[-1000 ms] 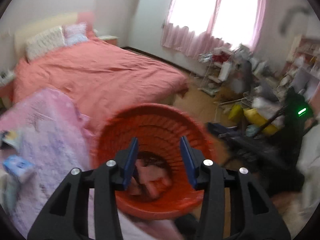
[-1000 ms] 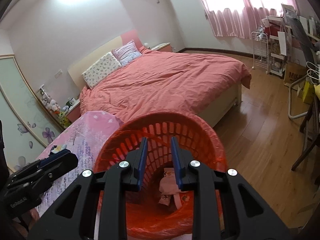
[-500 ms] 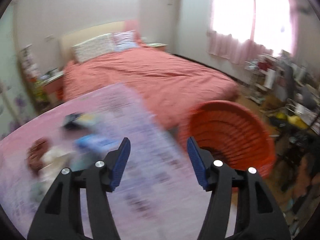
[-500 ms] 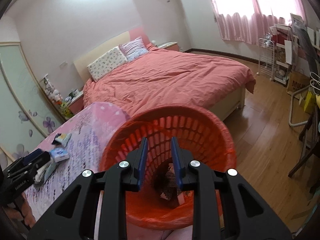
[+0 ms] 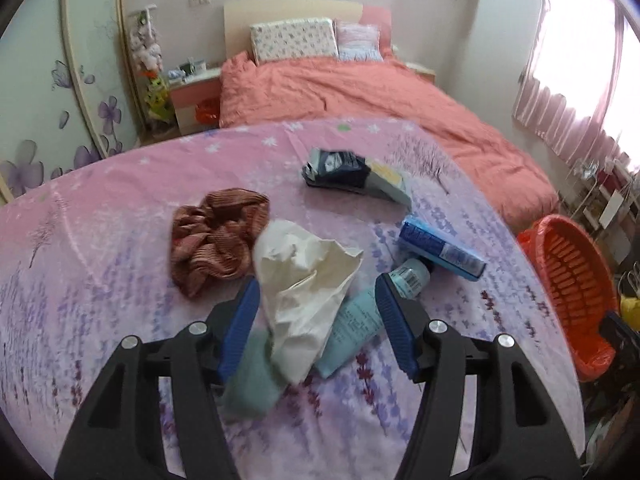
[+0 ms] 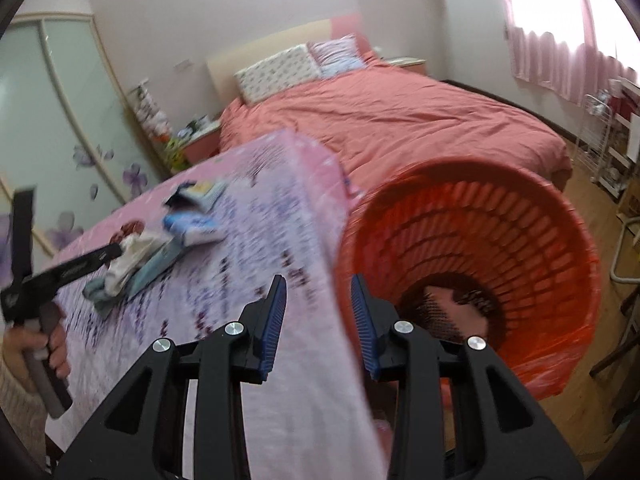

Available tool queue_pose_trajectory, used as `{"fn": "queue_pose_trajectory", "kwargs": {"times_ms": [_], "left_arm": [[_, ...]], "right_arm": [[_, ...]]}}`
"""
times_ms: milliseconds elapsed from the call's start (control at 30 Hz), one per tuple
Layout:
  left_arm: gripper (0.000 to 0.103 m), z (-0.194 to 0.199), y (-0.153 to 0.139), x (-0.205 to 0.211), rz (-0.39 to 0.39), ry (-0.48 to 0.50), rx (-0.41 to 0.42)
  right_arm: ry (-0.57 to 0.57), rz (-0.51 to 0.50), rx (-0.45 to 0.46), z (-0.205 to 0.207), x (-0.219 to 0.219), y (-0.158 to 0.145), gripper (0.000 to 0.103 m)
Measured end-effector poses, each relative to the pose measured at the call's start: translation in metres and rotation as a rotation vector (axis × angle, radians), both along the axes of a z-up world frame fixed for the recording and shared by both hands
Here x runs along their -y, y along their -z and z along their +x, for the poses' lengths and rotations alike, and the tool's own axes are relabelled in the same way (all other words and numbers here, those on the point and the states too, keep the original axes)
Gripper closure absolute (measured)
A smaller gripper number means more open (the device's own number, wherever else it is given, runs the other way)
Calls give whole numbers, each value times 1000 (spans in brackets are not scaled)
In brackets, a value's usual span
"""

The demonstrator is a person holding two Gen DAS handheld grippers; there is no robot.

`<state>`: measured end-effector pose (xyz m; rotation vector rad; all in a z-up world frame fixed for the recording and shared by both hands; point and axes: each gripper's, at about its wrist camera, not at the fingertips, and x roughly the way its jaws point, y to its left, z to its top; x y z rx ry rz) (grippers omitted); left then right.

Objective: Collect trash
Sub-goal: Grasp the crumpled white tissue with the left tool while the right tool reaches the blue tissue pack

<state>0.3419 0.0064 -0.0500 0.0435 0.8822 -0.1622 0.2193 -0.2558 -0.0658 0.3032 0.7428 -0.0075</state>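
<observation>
On the pink flowered tablecloth (image 5: 120, 208) lies a heap of litter: a crumpled white paper bag (image 5: 308, 280), a pale blue tube (image 5: 356, 324), a blue box (image 5: 440, 248), a dark packet (image 5: 340, 168) and a grey-green cloth (image 5: 252, 384). My left gripper (image 5: 318, 284) hovers open just above the white bag, one finger on each side of it. The orange basket (image 6: 480, 208) stands off the table's right edge with pink and dark trash in its bottom. My right gripper (image 6: 318, 280) hangs over the table edge beside the basket rim, its jaws opening with nothing between them.
A brown ribbed scrunchie (image 5: 216, 236) lies left of the bag. Behind the table stands a bed with a salmon cover (image 5: 360, 92). In the right wrist view a hand (image 6: 40, 344) holds the left gripper's handle. A wire rack (image 6: 612, 152) and wooden floor are on the right.
My left gripper swung away from above the basket to over the litter on the table, and its jaws widened. My right gripper shifted left from the basket toward the table edge, opening slightly.
</observation>
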Motion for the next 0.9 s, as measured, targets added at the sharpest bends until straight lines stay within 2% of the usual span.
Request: {"fn": "queue_pose_trajectory", "kwargs": {"times_ms": [100,133,233,433,533,667,800,900], "left_arm": [[46,13,20,10,46,-9,-64],[57,17,26,10,49,-15,-79],[65,14,23,3,-8,-17,-62],[65,-10,0,-16,-45,-17,31],[65,-28,-17,-36,-75,-33,73],[64,-52,-35,-71,-70,-79,135],[64,-70,-33,-105,-44,-127,143],[64,-75,-23,-131,-58,-176,114]], "right_arm": [[-17,-6,-10,3,-11,1,68],[-22,-11,-14,4,-13,1,68],[-33,-18,-22,6,-20,3,68],[-56,-19,-41,12,-36,10,68],[-82,-24,-47,17,-48,12,68],[-115,-33,-48,28,-66,14,68],[-145,-45,-42,43,-85,13,68],[-161,-66,-31,57,-102,11,68]]}}
